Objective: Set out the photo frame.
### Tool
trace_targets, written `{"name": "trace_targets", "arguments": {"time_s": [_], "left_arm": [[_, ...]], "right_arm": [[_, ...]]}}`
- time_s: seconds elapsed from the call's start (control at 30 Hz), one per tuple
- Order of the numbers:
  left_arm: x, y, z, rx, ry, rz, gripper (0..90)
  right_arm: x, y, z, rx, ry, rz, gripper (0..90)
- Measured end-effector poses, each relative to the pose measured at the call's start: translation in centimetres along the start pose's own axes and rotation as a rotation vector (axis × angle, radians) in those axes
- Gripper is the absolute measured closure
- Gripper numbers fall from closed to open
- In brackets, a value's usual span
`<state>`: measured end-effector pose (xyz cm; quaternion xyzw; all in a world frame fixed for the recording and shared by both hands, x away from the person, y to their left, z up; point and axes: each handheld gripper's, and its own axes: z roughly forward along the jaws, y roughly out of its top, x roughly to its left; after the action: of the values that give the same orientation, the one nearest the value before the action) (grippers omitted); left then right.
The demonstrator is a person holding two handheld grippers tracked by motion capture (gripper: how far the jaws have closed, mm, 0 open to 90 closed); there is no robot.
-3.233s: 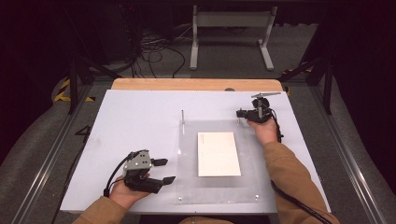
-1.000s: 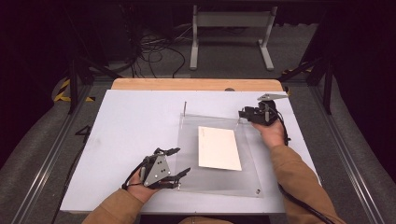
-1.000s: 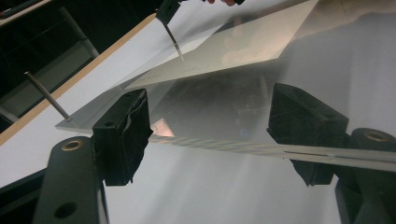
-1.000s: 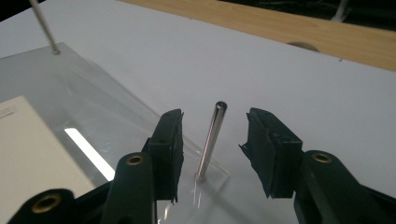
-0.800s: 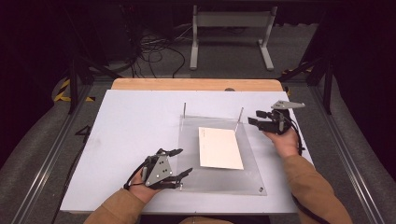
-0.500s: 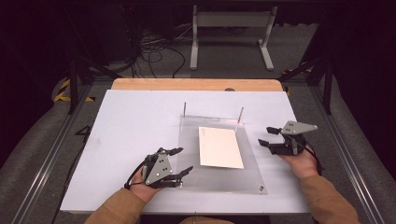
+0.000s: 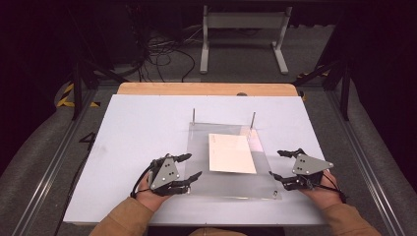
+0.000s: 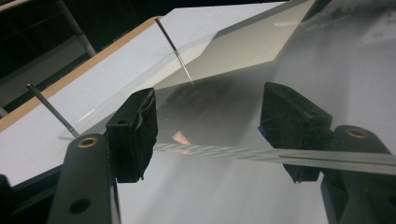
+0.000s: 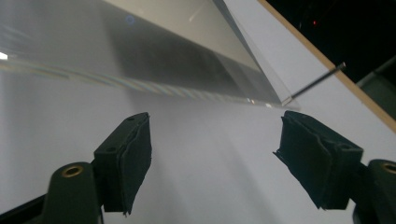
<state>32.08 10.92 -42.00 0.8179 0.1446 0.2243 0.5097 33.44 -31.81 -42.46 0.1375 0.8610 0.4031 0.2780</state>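
My left tongs sit at the near left of the counter, spread apart, their tips reaching over the left edge of the clear acrylic sheet. In the left gripper view the sheet's edge runs across between the two black pads; the jaws have just been closing in a little, yet I see a gap on both sides, so nothing is clamped there. My right tongs rest at the near right, just beside the sheet's right edge and clear of it. Their jaws have just been opening, and in the right gripper view they stand wide with only bare white counter between them, the sheet's edge lying a little beyond the pads.

The sheet lies flat on the counter between my two hands, slightly skewed. A white paper lies at its middle, though I cannot tell whether on top or beneath. At the sheet's far corners two thin metal pins stand upright from the counter. Beyond the white surface runs a wooden strip, then the dark floor with cables and a grey metal stand.
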Motion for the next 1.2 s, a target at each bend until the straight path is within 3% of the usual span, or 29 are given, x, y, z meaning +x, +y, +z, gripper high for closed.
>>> {"name": "trace_targets", "arguments": {"time_s": [0.03,0.17,0.4,0.5,0.77,1.03,1.2], "left_arm": [[0.0,0.0,0.0,0.000,0.001,0.000,36.2],[0.1,0.0,0.0,-0.002,0.000,-0.006,36.3],[0.1,-0.1,0.0,-0.003,-0.006,-0.012,38.6],[0.1,-0.1,0.0,-0.003,-0.013,-0.018,39.5],[0.6,0.0,-0.1,-0.025,-0.023,-0.046,43.6],[0.6,0.4,-0.2,-0.038,-0.019,-0.045,48.2],[0.2,0.7,-0.2,-0.049,-0.030,0.004,52.3]], "right_arm": [[0.6,0.6,-0.1,-0.037,0.000,-0.027,24.0],[1.3,1.3,-0.2,-0.080,-0.001,-0.061,22.3],[1.8,2.0,-0.2,-0.127,-0.001,-0.072,21.7],[2.0,2.4,-0.2,-0.156,-0.001,-0.075,26.7],[2.2,3.4,-0.2,-0.210,0.039,-0.071,58.1],[2.7,4.0,-0.4,-0.242,0.022,-0.080,63.2],[2.9,4.6,-0.3,-0.251,0.034,-0.068,63.6]]}}
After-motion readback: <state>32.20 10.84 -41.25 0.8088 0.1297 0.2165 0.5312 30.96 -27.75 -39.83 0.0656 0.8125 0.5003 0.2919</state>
